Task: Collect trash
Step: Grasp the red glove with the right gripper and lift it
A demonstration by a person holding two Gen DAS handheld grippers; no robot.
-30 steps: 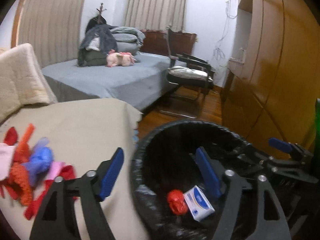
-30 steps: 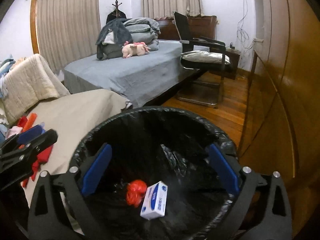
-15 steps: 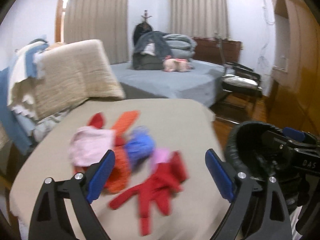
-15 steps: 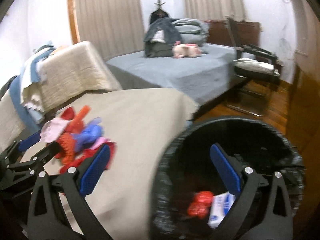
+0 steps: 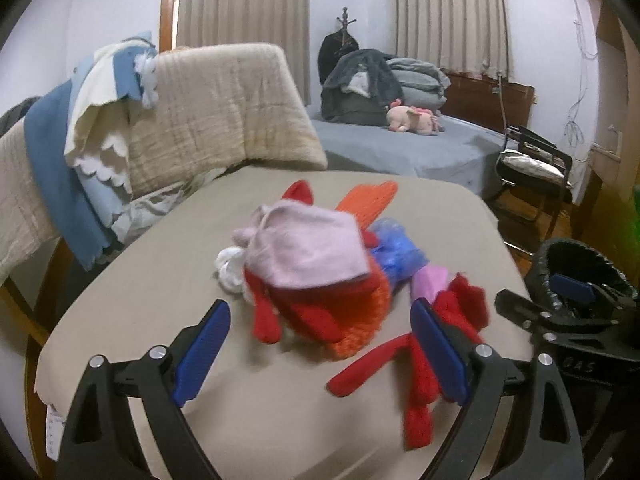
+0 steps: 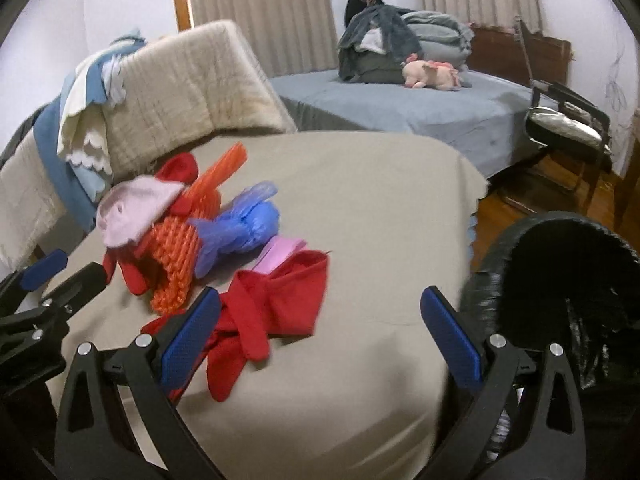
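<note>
A heap of scraps sits on a beige-covered tabletop [image 5: 168, 280] in a bedroom, with both handheld grippers poised above its near edge. The left gripper [image 5: 320, 356] hangs with its blue-padded fingers [image 5: 202, 346] spread wide and holding nothing, framing a pink cloth [image 5: 308, 252] that lies on top of orange mesh [image 5: 372, 200] and red pieces. A blue bag [image 6: 240, 228] lies crumpled against the mesh, and a red rag [image 6: 280, 300] sprawls on the side of the heap nearest the bin. The right gripper [image 6: 320, 344] is likewise spread and empty, its left finger [image 6: 188, 336] over the red rag's near end. A bin [image 6: 560, 280] lined with a black bag stands off the tabletop's right edge, close beside the right gripper. Its contents cannot be made out from either view. Behind the tabletop, a beige blanket [image 5: 224, 100] and blue cloths drape over furniture. Farther back, a grey bed [image 6: 420, 108] carries folded bedding and a pink plush toy [image 6: 432, 74]. A black chair [image 5: 532, 164] stands beside the bed on the wooden floor.
</note>
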